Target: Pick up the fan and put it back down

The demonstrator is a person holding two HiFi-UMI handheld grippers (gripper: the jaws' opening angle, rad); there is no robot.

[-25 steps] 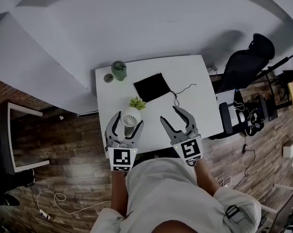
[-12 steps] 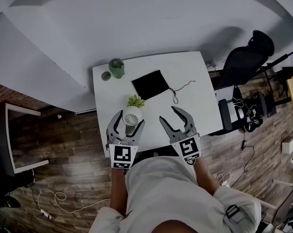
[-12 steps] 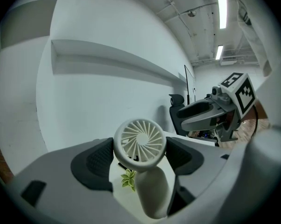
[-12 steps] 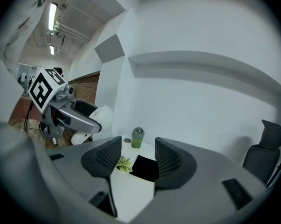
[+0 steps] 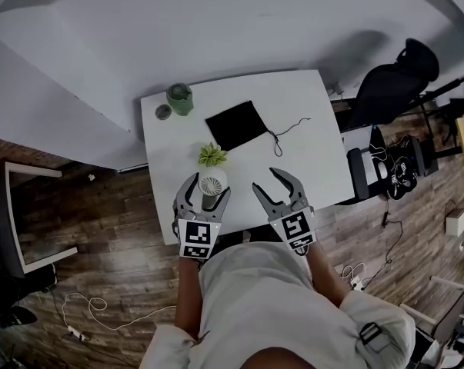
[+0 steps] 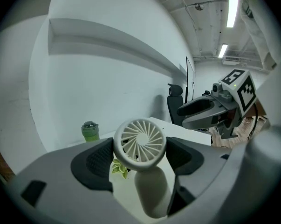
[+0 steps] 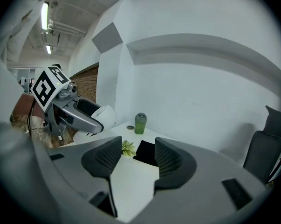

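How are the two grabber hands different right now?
The left gripper is clamped on the white fan; the right gripper holds nothing. The left gripper's pads press the fan's head; the right gripper's pads stand apart with only table between. Both are grey with marker cubes.

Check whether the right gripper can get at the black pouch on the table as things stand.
Probably yes. The right gripper is open and empty, and the black pouch lies flat ahead of its jaws with bare table between. The plant and the fan in the left gripper sit aside.
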